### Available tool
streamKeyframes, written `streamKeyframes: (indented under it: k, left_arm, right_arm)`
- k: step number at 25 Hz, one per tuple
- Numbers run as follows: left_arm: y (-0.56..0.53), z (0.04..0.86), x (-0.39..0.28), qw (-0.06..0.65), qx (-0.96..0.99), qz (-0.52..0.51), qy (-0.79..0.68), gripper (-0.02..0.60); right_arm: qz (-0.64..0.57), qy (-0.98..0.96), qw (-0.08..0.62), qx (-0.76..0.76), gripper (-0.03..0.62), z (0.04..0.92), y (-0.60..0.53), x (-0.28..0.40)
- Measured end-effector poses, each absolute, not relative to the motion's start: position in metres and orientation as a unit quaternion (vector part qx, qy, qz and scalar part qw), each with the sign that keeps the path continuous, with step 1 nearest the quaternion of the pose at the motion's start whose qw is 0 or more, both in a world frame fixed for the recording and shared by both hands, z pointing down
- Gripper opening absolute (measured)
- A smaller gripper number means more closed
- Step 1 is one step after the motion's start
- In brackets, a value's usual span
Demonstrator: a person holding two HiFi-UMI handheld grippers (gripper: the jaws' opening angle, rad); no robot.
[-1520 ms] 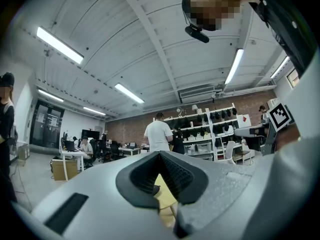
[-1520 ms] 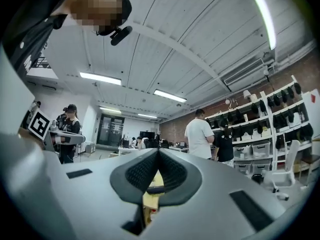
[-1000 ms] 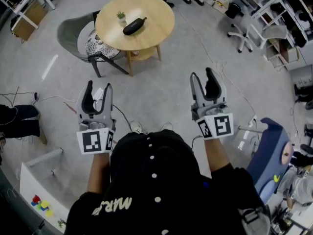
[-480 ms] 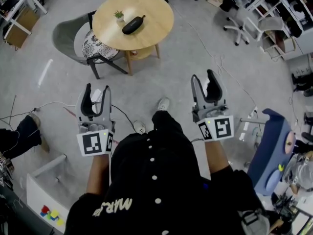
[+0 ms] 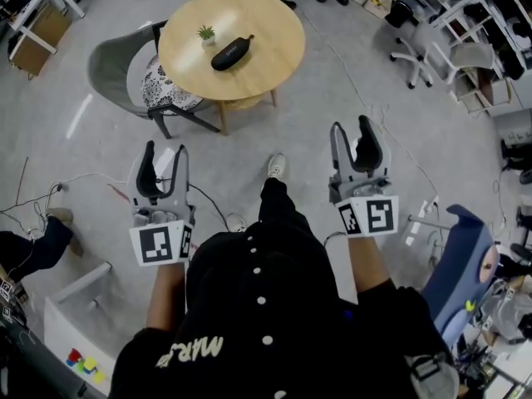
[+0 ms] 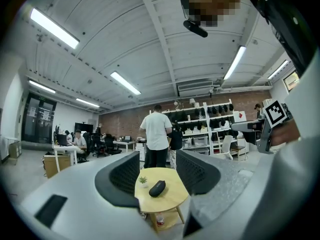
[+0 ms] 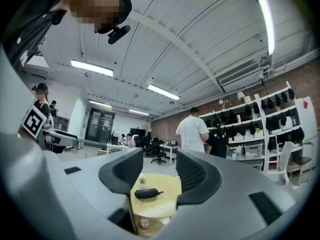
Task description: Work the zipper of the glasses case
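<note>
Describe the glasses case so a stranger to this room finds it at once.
Find the round wooden table ahead, beside the grey chair. Near its middle lies the glasses case: a black elongated pod lying flat, next to a small green potted plant.

Well ahead of the left gripper (image 5: 166,150) stands a round wooden table (image 5: 268,38) bearing a small potted plant (image 5: 206,33), with a grey chair (image 5: 112,61) and its patterned cushion (image 5: 166,83) at the table's left. A white office chair (image 5: 411,56) stands far beyond the right gripper (image 5: 351,127), off to its right.

Shoe (image 5: 277,165) farther forward, nearer the table (image 5: 268,41)
</note>
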State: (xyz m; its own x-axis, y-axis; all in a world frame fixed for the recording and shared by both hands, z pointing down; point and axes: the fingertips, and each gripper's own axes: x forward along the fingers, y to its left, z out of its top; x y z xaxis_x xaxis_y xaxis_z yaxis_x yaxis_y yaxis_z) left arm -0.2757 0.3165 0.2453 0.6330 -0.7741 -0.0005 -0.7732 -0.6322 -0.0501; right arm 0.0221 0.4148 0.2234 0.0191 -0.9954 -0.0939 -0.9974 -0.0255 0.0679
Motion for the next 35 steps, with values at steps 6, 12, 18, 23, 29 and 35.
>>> streamKeyframes:
  k: [6, 12, 18, 23, 29, 35]
  left_arm:
    - [0.246, 0.236, -0.226, 0.025, -0.897, -0.005, 0.441, 0.215]
    - [0.186, 0.215, -0.172, 0.036, -0.892, -0.008, 0.451, 0.215]
    - [0.144, 0.211, -0.126, 0.032, -0.882, -0.009, 0.469, 0.215]
    - [0.123, 0.2, -0.092, 0.035, -0.871, -0.012, 0.491, 0.215]
    - [0.107, 0.202, -0.056, 0.034, -0.865, -0.022, 0.5, 0.215]
    - [0.1, 0.211, -0.05, 0.036, -0.865, -0.038, 0.499, 0.215]
  right_arm:
    - [0.052, 0.705, 0.011, -0.707, 0.196, 0.221, 0.34, 0.075]
    - [0.059, 0.72, 0.025, -0.691, 0.196, 0.198, 0.273, 0.128]
    - [0.055, 0.734, 0.025, -0.677, 0.196, 0.195, 0.22, 0.179]
    - [0.049, 0.752, 0.03, -0.656, 0.193, 0.19, 0.189, 0.215]
    - [0.038, 0.766, 0.037, -0.641, 0.193, 0.197, 0.16, 0.248]
    - [0.022, 0.776, 0.037, -0.63, 0.19, 0.213, 0.139, 0.251]
